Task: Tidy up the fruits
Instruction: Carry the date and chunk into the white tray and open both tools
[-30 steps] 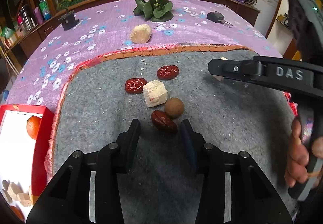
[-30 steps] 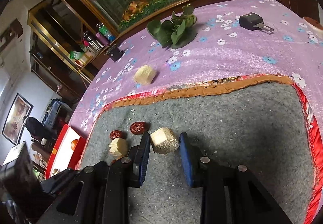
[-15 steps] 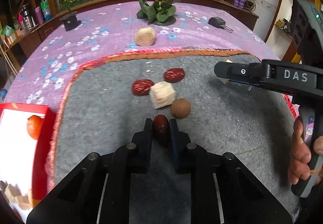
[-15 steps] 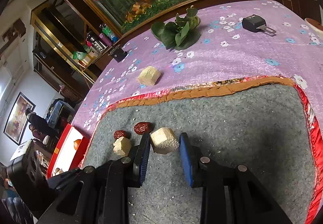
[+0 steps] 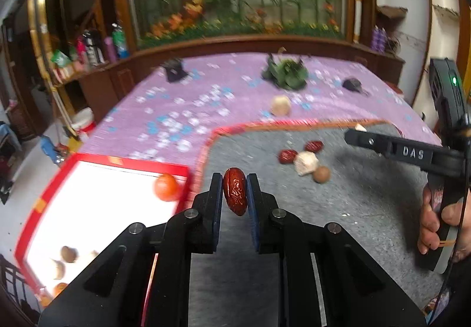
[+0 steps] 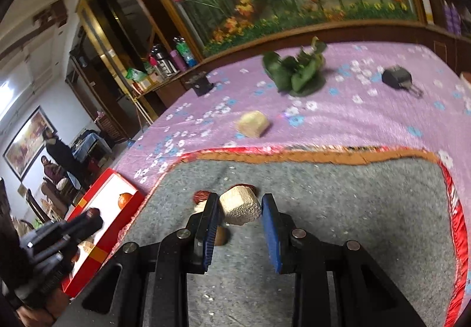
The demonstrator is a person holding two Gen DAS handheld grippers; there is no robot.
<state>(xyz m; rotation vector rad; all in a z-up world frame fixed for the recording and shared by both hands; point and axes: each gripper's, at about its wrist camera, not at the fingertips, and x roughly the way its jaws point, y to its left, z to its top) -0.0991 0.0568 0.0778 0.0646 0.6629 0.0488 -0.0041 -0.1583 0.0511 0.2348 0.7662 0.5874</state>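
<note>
Left wrist view: left hand-held gripper (image 5: 234, 191) clamps a red date (image 5: 234, 191); right hand-held gripper (image 6: 240, 210) spread around a beige block (image 6: 240, 210).

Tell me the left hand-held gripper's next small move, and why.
Probably carry it left, over the red tray, then release. The left hand-held gripper is shut on a red date, lifted off the grey mat, and the tray already holds an orange and other pieces, so it looks like the sorting spot.

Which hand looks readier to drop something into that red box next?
Left. The left gripper is shut on a date, lifted beside the red box. The right gripper only straddles a pale block, farther away.
</note>
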